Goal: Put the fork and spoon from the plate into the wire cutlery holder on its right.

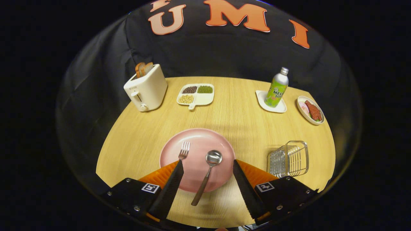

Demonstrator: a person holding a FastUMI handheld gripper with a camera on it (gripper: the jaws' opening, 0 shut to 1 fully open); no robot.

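A pink plate lies on the wooden table just ahead of my fingers. On it rests a metal fork, tines pointing away, its handle hidden behind my left finger. A metal spoon lies beside the fork, bowl up on the plate, its handle reaching past the plate's near rim between my fingers. The wire cutlery holder stands to the right of the plate, beyond my right finger. My gripper hovers open above the plate's near half, holding nothing.
At the table's far side stand a white toaster with bread slices, a divided dish of beans, a green bottle on a white coaster, and a small dish of food.
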